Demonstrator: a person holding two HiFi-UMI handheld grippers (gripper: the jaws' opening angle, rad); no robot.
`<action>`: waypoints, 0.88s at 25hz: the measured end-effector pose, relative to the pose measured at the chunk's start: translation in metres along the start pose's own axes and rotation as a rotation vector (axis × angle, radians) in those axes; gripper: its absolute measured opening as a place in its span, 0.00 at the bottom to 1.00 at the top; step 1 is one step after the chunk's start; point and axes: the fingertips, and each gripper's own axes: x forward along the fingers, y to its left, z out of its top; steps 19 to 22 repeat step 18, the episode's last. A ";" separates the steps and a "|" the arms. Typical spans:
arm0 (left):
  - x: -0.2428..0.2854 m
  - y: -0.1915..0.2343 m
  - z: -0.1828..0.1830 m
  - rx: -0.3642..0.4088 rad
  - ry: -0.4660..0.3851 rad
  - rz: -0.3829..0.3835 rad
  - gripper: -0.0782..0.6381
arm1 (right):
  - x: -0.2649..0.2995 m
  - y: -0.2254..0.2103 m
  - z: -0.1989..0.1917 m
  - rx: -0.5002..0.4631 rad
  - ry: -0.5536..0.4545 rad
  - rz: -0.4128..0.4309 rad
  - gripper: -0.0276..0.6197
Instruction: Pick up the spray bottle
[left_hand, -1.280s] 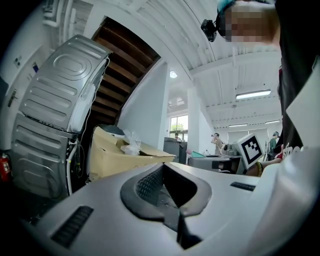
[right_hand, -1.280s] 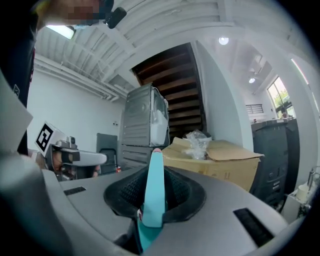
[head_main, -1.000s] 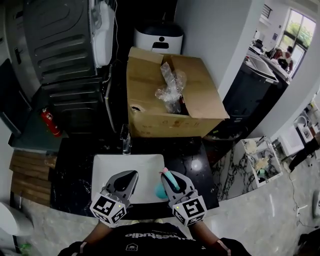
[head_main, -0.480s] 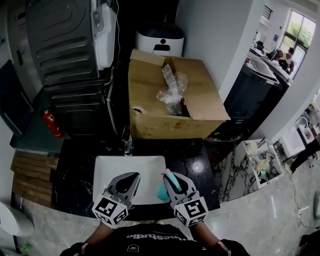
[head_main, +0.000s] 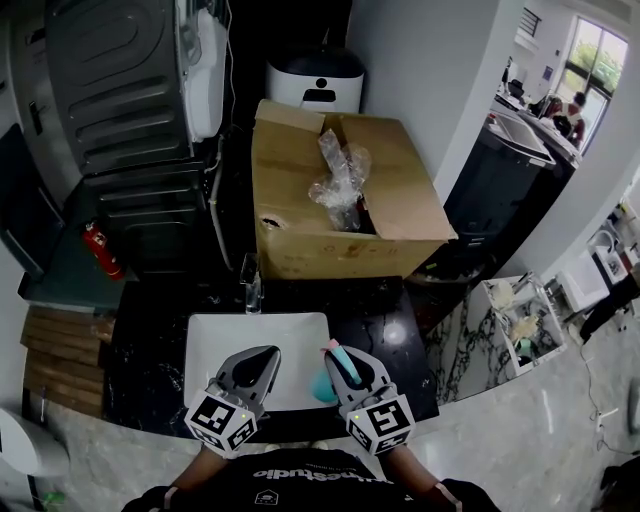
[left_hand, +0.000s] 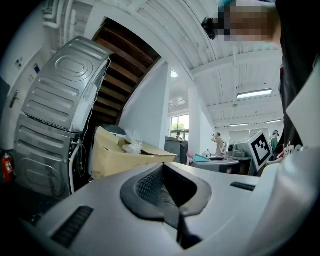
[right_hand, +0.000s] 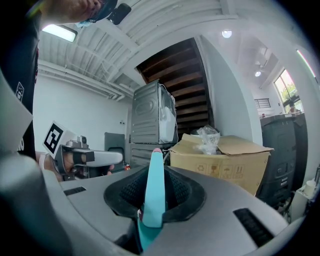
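Note:
The spray bottle is teal with a pink tip, and it hangs over the right side of the white sink. My right gripper is shut on it. In the right gripper view the bottle's teal top stands upright between the dark pads of the right gripper. My left gripper hovers over the sink beside it, a short gap away. In the left gripper view the left gripper has its pads together with nothing between them.
A faucet stands at the sink's far edge on the black counter. Behind it sits an open cardboard box with a plastic bag. Grey appliances stand at the left, a fire extinguisher below them.

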 end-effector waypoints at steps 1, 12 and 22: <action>0.000 0.000 0.000 0.000 0.001 0.000 0.13 | 0.000 0.000 0.000 0.002 0.000 0.000 0.19; 0.003 -0.003 -0.002 0.001 0.006 -0.016 0.13 | 0.000 0.000 -0.004 0.010 0.006 -0.001 0.19; 0.005 -0.003 -0.002 0.003 -0.004 -0.019 0.13 | -0.001 -0.002 -0.004 0.005 0.008 0.001 0.19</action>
